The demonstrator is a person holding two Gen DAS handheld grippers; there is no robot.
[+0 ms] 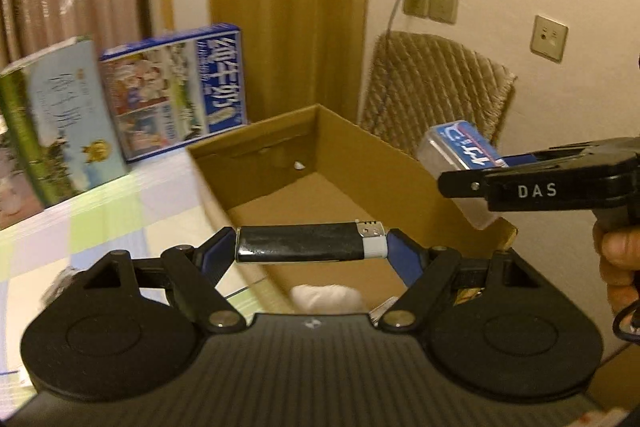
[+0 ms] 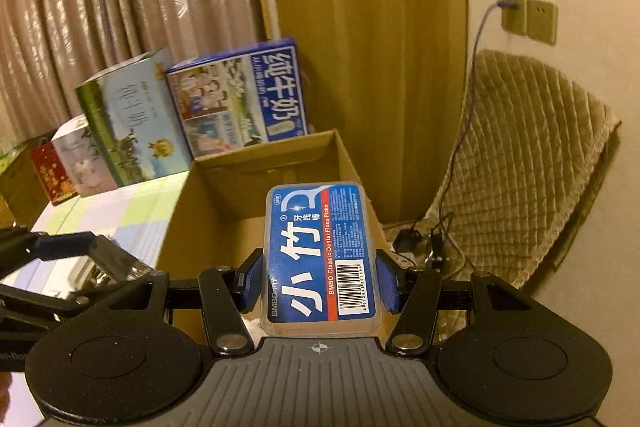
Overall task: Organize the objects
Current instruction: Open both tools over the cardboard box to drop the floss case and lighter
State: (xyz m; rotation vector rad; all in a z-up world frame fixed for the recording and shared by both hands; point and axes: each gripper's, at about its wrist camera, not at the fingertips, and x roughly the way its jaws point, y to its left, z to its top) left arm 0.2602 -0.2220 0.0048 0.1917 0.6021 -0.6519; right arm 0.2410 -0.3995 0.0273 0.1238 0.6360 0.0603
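Note:
My left gripper (image 1: 310, 247) is shut on a black lighter (image 1: 308, 242) with a silver and white head, held crosswise above the open cardboard box (image 1: 256, 147). My right gripper (image 2: 318, 281) is shut on a clear dental floss pick box (image 2: 318, 255) with a blue label, held above the same cardboard box (image 2: 180, 223). In the left wrist view the right gripper (image 1: 472, 171) comes in from the right with the floss box (image 1: 460, 147) over the carton's right wall. In the right wrist view the left gripper's fingers (image 2: 64, 245) show at the left with the lighter end (image 2: 120, 263).
A white wad (image 1: 326, 299) lies inside the carton. Two milk cartons, blue (image 2: 240, 99) and green (image 2: 132, 123), stand on the checked tablecloth (image 2: 120, 211) behind it. A quilted chair (image 2: 520, 155), cables and wall sockets (image 2: 528, 19) are at right.

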